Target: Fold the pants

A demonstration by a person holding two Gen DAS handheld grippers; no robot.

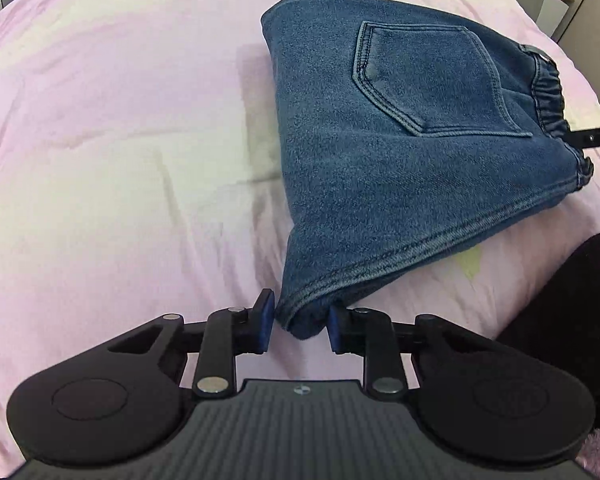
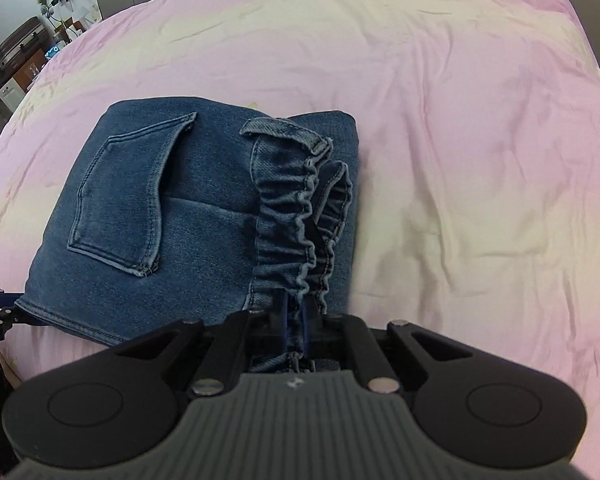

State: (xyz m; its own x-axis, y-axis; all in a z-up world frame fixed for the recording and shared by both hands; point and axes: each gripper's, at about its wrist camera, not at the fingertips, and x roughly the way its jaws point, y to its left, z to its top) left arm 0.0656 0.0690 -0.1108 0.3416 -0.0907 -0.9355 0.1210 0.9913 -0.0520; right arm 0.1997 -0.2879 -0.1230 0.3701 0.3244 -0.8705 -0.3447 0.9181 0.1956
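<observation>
1. From my left side I see the pants point(image 1: 400, 152) lying on the pink bed sheet point(image 1: 120, 140). They are blue denim and already folded into a thick, short bundle. A back pocket point(image 1: 428, 80) faces up. The stretchy waistband point(image 1: 548, 96) is at the far right end.

2. My left gripper point(image 1: 298, 326) is at the near corner of the bundle. The jaws are nearly closed. The blue pads point(image 1: 265, 324) sit on each side of the folded corner, right against the cloth. I think I am pinching that corner.

3. Something dark point(image 1: 568, 304) shows at the right edge, close to me. I cannot tell what it is.

4. From my right side I see the same pants point(image 2: 204, 216) in the middle of the sheet point(image 2: 460, 140). The pocket point(image 2: 120, 200) is on the left. The ruffled waistband point(image 2: 300, 208) runs straight toward me.

5. My right gripper point(image 2: 296, 336) is squeezed tight on the waistband. The cloth bunches up between the jaws.

6. Far off at the top left are a plant point(image 2: 42, 0) and some furniture.

7. I think the folding is almost done. Both ends are held now. Next I should lift both hands together and keep them level, so the bundle does not fall open. Then I can make one more fold or set it down flat.
</observation>
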